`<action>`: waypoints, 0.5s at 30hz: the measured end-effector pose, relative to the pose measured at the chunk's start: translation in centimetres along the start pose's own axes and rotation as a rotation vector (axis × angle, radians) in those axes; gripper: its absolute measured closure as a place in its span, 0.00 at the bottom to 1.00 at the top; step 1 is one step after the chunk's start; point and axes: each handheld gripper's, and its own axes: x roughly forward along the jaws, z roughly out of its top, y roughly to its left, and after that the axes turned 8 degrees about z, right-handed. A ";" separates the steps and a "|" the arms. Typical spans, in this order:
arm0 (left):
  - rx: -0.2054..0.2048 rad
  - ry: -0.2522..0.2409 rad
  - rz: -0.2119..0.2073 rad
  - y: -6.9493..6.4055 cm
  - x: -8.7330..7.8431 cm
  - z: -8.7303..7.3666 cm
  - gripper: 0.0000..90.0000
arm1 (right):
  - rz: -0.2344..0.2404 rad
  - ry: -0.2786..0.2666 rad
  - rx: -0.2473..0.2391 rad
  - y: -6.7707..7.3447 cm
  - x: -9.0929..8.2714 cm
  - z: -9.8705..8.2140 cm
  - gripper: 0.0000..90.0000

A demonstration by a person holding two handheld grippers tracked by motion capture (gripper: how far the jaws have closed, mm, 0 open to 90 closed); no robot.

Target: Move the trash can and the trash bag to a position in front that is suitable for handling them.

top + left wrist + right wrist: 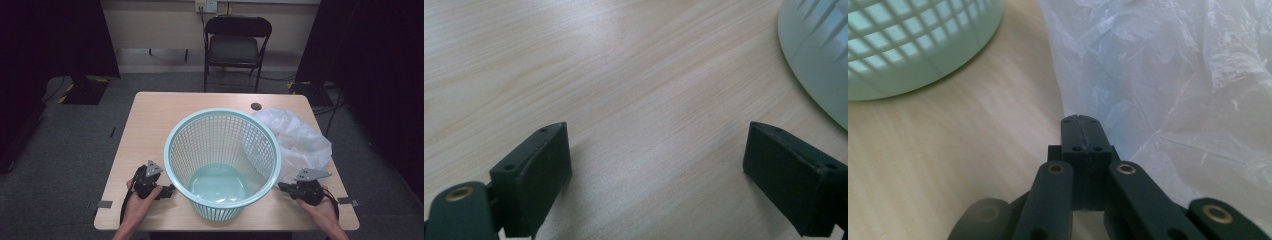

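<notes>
Right gripper (1082, 125): jaws pressed together with nothing between them, tips just at the edge of the plastic bag (1168, 75); in the high view it sits at the basket's right (287, 187).
Left gripper (656, 165): jaws spread wide over bare wood, nothing between them; in the high view it lies at the basket's left (170, 190).
Plastic bag: thin, clear-white, crumpled into creased folds; lies on the right part of the bench (300, 137), against the basket's right side.
Basket (222, 160): pale teal, round, lattice walls, solid floor; upright at the middle front of the bench.
Bench (150, 115): light wood grain, small dark round spot near its far edge.
Room: grey floor, dark folding chair (235, 47) beyond the bench, dark curtains either side.
</notes>
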 end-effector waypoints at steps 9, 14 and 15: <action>0.002 0.000 0.001 0.0 0.0 0.0 0.13 | 0.019 0.018 -0.020 2.7 -1.0 -1.4 1.00; 0.003 0.001 0.001 0.1 0.0 0.0 0.12 | 0.029 0.030 -0.026 3.8 -1.5 -2.1 1.00; 0.003 0.001 0.000 0.0 0.1 0.1 0.12 | 0.029 0.029 -0.024 3.9 -1.6 -2.2 1.00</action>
